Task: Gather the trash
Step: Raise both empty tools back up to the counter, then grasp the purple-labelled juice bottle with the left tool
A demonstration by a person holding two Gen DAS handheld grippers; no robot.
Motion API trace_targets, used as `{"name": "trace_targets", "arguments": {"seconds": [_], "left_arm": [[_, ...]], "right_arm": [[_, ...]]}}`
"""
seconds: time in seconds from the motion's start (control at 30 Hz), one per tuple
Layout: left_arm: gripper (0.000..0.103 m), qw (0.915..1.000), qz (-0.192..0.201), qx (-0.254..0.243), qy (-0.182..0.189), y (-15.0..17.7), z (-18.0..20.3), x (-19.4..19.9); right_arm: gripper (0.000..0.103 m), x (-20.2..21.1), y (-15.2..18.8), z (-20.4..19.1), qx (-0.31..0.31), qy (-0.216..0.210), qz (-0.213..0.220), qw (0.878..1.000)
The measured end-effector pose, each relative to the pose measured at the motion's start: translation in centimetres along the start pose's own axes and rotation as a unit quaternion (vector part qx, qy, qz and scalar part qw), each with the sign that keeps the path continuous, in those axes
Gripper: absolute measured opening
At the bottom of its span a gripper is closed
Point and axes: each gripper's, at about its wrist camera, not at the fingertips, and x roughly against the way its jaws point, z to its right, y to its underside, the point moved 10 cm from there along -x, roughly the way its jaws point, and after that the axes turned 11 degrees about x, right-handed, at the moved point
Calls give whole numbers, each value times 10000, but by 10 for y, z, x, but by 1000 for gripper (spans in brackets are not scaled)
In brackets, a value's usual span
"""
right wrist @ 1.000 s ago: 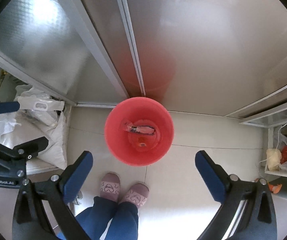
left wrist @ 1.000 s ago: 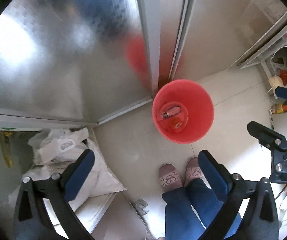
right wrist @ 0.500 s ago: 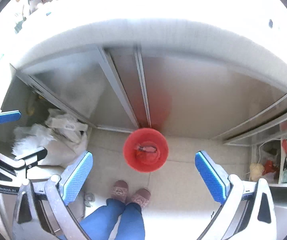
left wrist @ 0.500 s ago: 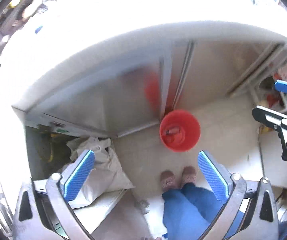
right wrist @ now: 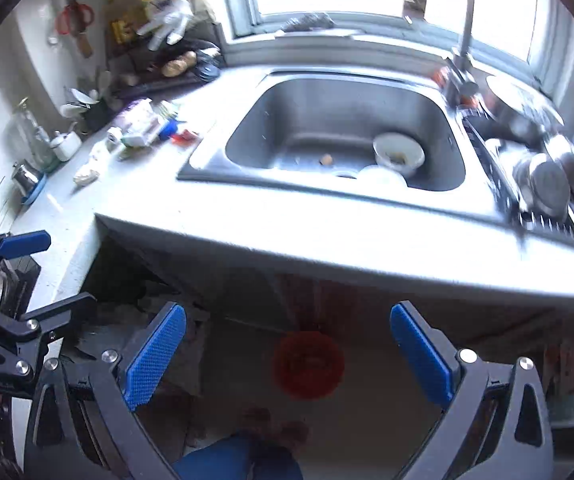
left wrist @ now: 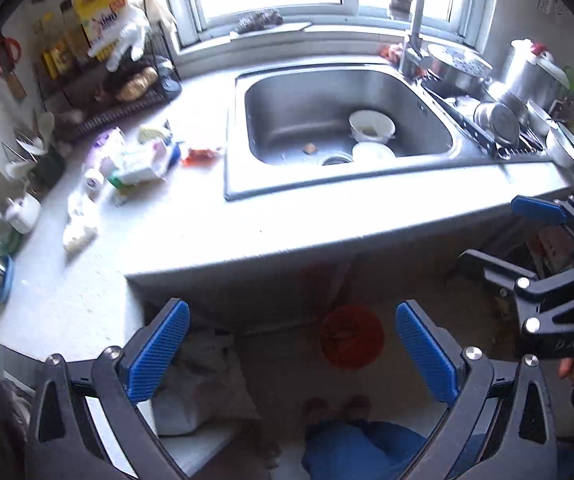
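Note:
A red bin [left wrist: 351, 337] stands on the floor below the counter, with some trash in it; it also shows in the right wrist view [right wrist: 308, 364]. My left gripper [left wrist: 291, 353] is open and empty, high above the floor. My right gripper [right wrist: 287, 350] is open and empty too. Loose wrappers and packets [left wrist: 143, 160] lie on the counter left of the sink; they also show in the right wrist view [right wrist: 143, 128]. A red wrapper [left wrist: 201, 155] lies by the sink's left rim.
A steel sink [left wrist: 243, 80] holds two bowls [left wrist: 371, 126] and a scrap. A dish rack with pots [left wrist: 499, 116] stands at the right. Bottles and jars [left wrist: 87, 20] crowd the left wall. A white bag [left wrist: 203, 392] lies on the floor.
Both grippers have risen and tilted up from the bin. The counter, sink and window have come into view, and the bin now looks small and low.

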Motion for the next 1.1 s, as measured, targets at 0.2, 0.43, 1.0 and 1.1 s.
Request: {"name": "trace_targets", "arguments": {"seconds": [0.2,0.43,1.0,1.1], "left_arm": [[103,9992,225,264,-216,-33,-40,14],[103,9969,210,592,-475,-76,-108,7],[102,9957,-258,776,-444,-195,-258,-81],[102,9952,-445,766,-405,-206,-276,-104]], "right_arm": [[102,3,-51,-17,349,-262,270,9987],[102,-23,-112,-59,813,-478,368,9949],[102,-139,-254,-132,1073,-725,-74,9916],[102,-164,-272,-141,998,-787,-208,9917]]}}
